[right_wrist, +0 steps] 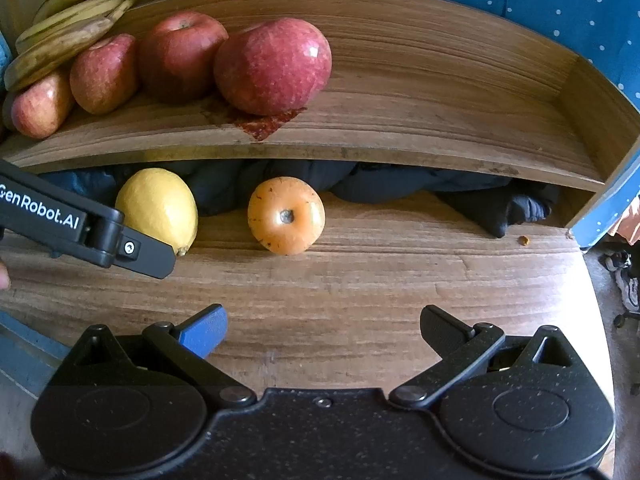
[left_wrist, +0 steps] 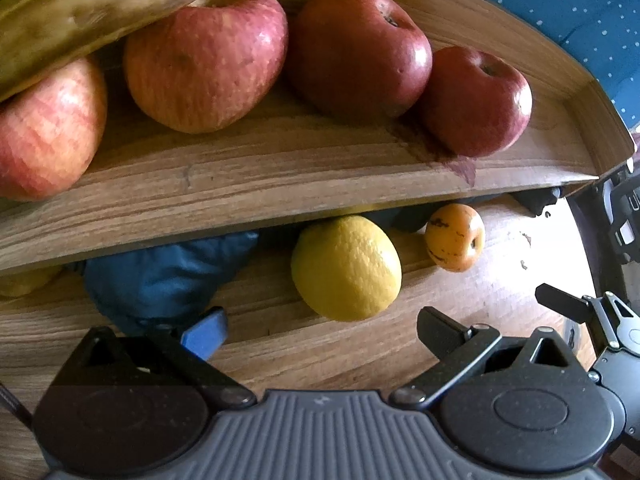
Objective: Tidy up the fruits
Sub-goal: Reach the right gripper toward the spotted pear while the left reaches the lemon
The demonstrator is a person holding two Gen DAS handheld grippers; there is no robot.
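A wooden tray holds several red apples and a bunch of bananas at its left. A yellow lemon and a small orange fruit lie on the wooden table in front of the tray. My left gripper is open and empty, just short of the lemon; it also shows in the right wrist view. My right gripper is open and empty, a little short of the orange fruit.
Dark blue cloth is bunched under the tray's front edge. A blue dotted fabric lies behind the tray. The table's right edge drops to the floor. Bare wood lies in front of the fruits.
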